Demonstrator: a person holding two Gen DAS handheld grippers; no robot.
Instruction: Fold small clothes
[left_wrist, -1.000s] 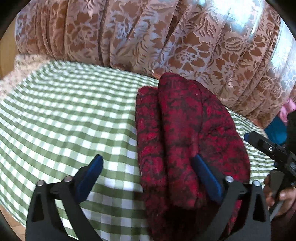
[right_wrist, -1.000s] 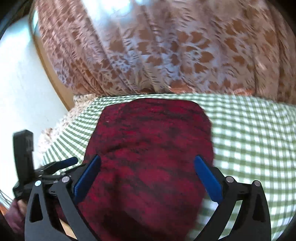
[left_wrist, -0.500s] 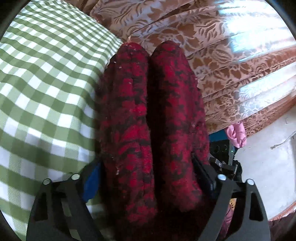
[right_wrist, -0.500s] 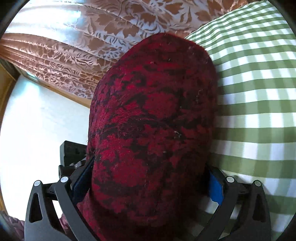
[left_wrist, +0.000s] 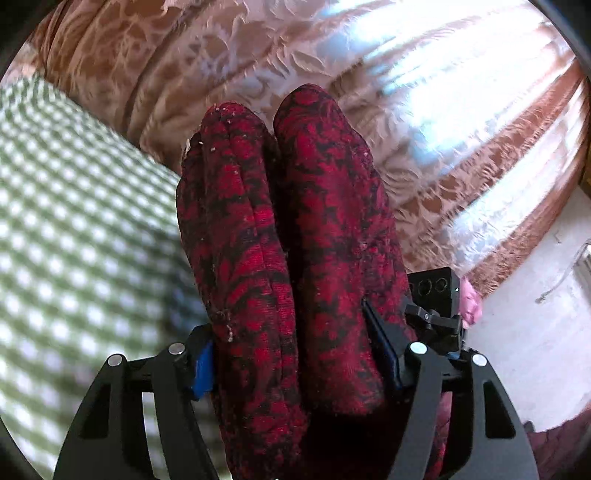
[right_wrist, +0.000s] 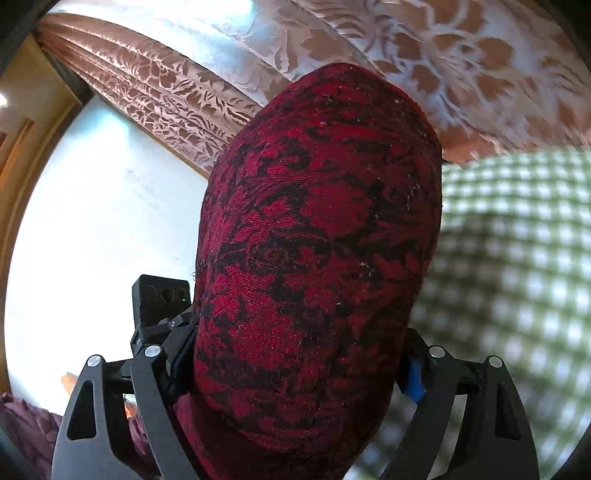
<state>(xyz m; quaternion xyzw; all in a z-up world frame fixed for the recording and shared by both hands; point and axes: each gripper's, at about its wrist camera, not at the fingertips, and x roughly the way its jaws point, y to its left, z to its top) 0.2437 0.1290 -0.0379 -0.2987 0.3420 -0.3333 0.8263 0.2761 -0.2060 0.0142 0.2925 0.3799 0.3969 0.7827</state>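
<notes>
A folded red and black patterned garment (left_wrist: 295, 258) fills the middle of both views; it also shows in the right wrist view (right_wrist: 317, 258). My left gripper (left_wrist: 295, 354) is shut on one end of it, blue pads pressed against the thick bundle. My right gripper (right_wrist: 295, 362) is shut on the other end. The bundle is held up off the green checked tablecloth (left_wrist: 74, 240), which also shows in the right wrist view (right_wrist: 517, 258). Each gripper's camera block appears in the other's view, beside the garment.
A brown floral curtain (left_wrist: 332, 66) hangs behind the table. A white wall (right_wrist: 92, 221) and wooden frame are to one side. A pink item (left_wrist: 471, 302) lies low by the curtain.
Both grippers closed on the garment's ends and lifted it off the table. The views tilted up and the tablecloth dropped away to the side.
</notes>
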